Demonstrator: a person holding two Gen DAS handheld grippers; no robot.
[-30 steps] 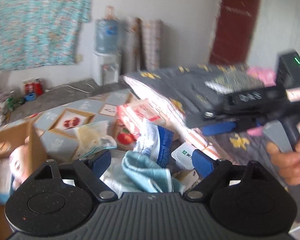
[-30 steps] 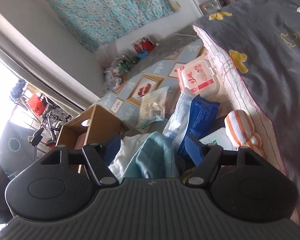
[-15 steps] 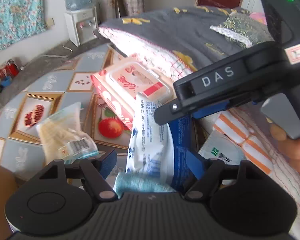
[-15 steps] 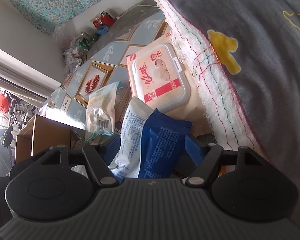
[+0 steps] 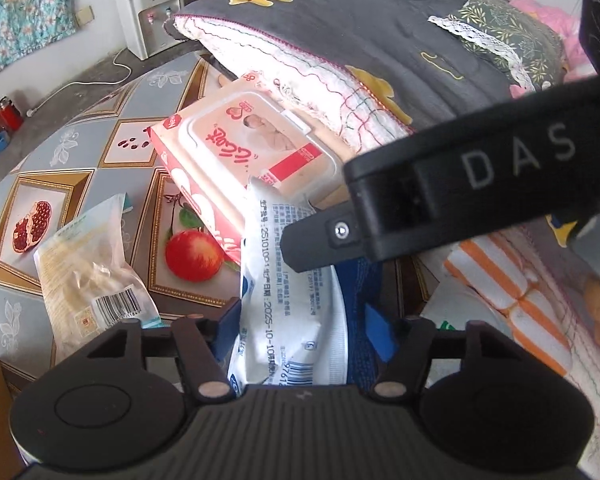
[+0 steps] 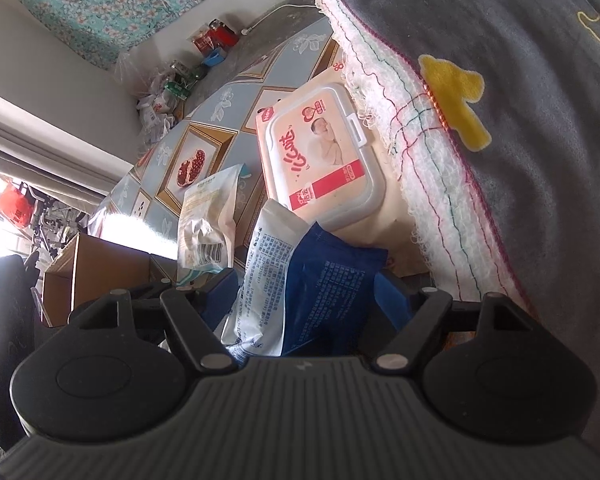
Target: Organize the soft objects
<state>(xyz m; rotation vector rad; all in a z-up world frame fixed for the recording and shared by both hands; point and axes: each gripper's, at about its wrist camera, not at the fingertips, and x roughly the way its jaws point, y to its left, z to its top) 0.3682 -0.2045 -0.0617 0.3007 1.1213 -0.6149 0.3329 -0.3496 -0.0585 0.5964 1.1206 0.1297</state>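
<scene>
Wrapping of crinkled blue-and-white plastic marks the soft packet [image 5: 292, 320] that is being worked on; it is seen standing up between the blue pads of both tools at once. By the left gripper [image 5: 300, 330] the white side is bracketed, and by the right gripper [image 6: 304, 300] the blue side, yet whether either pair of fingers is actually clenched on the packet cannot be told, since the contact is hidden low in each view. Just behind the packet lies a pink-and-white wet-wipes pack with a hard flip lid [image 6: 324, 164], resting against the edge of a grey quilt with yellow patches [image 6: 520, 100]. Left of the packet a pale, translucent snack bag with a barcode [image 5: 88, 284] lies flat on the fruit-patterned tablecloth [image 5: 80, 152]. Right of the packet an orange-and-white striped cloth [image 5: 512, 280] is seen. Beyond the snack bag an open brown cardboard box [image 6: 88, 272] stands.

The step in hand is judged to be the picking up of the packet. A firm closing on it is called for next, then a carry to the box, probably.
</scene>
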